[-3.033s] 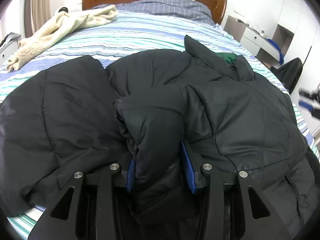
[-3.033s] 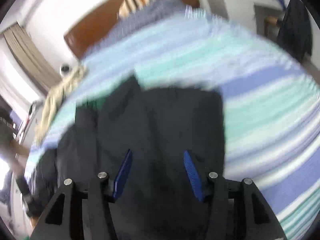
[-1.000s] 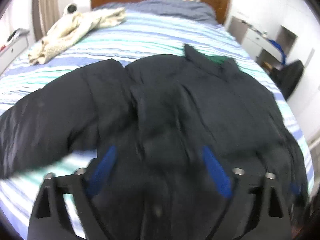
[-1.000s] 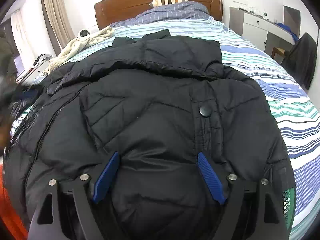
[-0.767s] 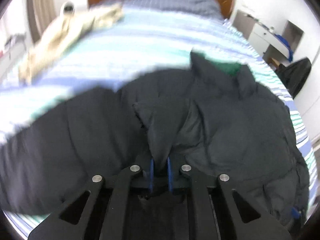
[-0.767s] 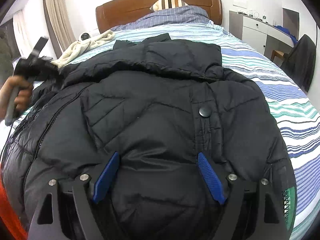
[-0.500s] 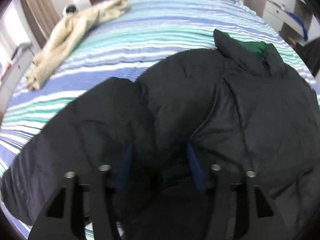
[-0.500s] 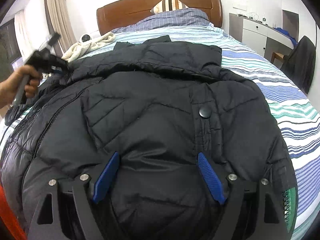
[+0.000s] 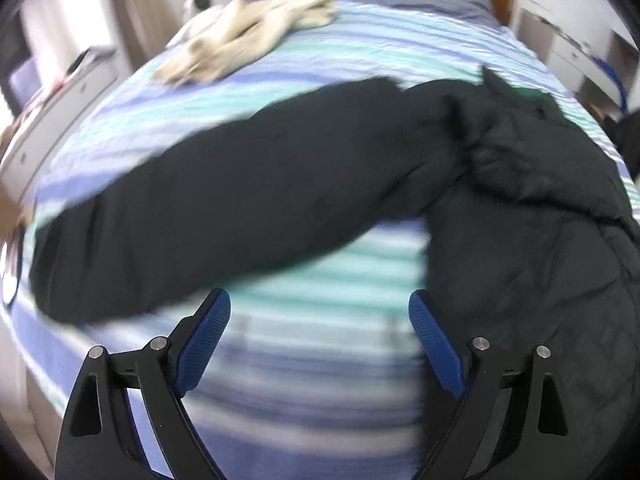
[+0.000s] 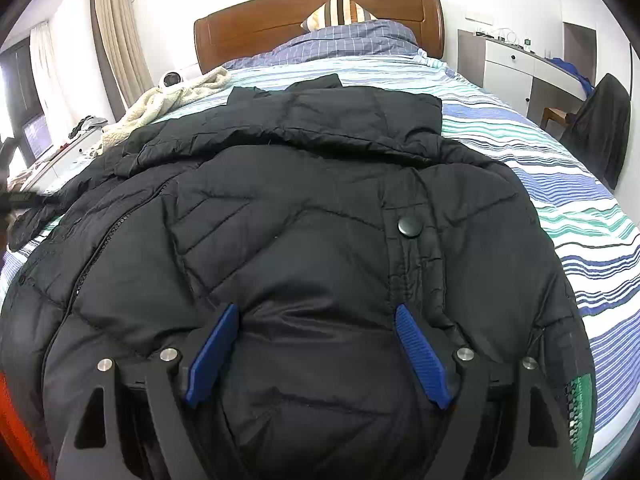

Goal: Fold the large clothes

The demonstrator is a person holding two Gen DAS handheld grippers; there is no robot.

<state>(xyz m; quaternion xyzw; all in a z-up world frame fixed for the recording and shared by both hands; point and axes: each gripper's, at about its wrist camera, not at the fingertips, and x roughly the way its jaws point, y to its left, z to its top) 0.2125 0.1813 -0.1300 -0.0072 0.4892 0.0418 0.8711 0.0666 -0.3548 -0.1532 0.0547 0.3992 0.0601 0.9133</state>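
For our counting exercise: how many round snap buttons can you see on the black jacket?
1: a round snap button right of centre on the black jacket front in the right wrist view. Folds may hide others.

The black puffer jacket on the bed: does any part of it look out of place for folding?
Yes. One sleeve of the black puffer jacket sticks out sideways across the striped sheet, not folded onto the body. Both claws, left and right, are open and grip nothing.

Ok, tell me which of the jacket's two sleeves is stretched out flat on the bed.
The left sleeve, extended sideways across the striped sheet ahead of the open left tool. The other sleeve lies folded across the jacket.
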